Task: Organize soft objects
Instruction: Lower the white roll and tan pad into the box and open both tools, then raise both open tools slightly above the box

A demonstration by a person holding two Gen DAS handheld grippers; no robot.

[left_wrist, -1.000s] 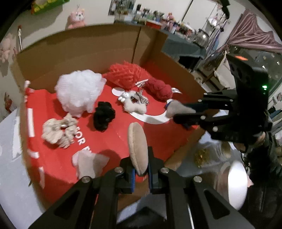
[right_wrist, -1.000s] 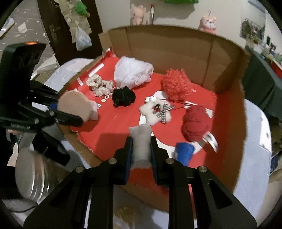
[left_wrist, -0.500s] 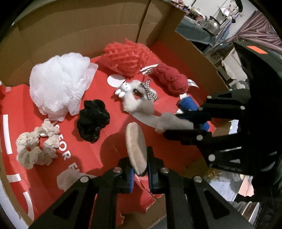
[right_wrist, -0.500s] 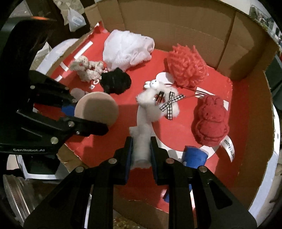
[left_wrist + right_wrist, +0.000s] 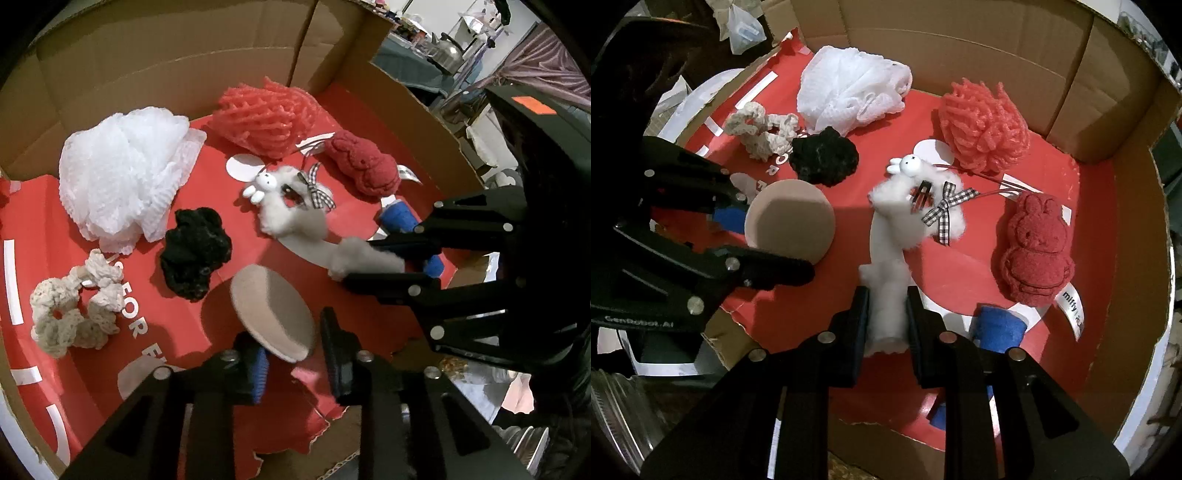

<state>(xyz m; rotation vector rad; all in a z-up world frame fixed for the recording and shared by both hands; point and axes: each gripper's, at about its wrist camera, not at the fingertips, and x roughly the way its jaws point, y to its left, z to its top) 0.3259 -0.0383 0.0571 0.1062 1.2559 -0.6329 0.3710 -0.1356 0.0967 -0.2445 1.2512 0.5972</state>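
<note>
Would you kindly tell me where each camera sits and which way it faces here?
Left wrist: on the left hand-held gripper, looking steeply down into the cardboard box; its open fingers flank the tan round pad.
Right wrist: on the right hand-held gripper, looking down likewise; it is shut on a white fluffy piece.
Shared: pad, black scrunchie, each other's gripper.

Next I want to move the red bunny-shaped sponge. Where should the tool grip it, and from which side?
Grip the red bunny-shaped sponge across its narrower waist, coming from above. It lies flat, face up, on the red box floor, so both long sides are exposed. Its white label trails off the bottom end, near the blue roll; stay clear of that end.
</note>
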